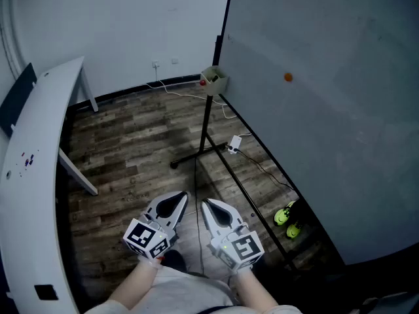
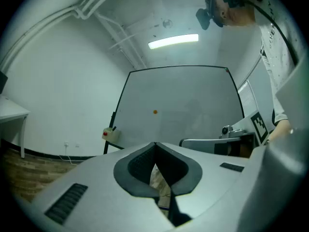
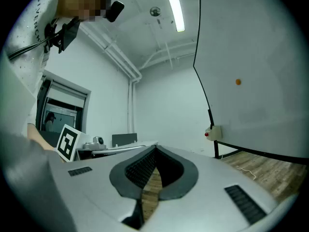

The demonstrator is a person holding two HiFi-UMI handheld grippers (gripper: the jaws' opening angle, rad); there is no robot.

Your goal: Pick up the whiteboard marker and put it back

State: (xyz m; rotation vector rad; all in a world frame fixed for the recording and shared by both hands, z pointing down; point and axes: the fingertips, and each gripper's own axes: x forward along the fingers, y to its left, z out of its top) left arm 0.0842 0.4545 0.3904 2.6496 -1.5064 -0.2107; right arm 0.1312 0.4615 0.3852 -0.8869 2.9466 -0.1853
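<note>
I cannot make out a whiteboard marker clearly in any view. A small beige holder box (image 1: 213, 79) with a red spot hangs at the left edge of the big whiteboard (image 1: 327, 110); the same holder box (image 2: 110, 133) shows in the left gripper view with a dark stub sticking up from it. My left gripper (image 1: 171, 205) and right gripper (image 1: 216, 209) are held low, side by side over the wooden floor, well short of the board. Both are shut with nothing in them, as seen on the left gripper (image 2: 155, 144) and the right gripper (image 3: 155, 148).
A white desk (image 1: 33, 149) curves along the left. The whiteboard's black stand leg (image 1: 196, 154) crosses the floor, with a white cable and plug (image 1: 234, 144) beside it. Yellow-green shoes (image 1: 287, 218) lie under the board. An orange magnet (image 1: 288, 77) sticks on the board.
</note>
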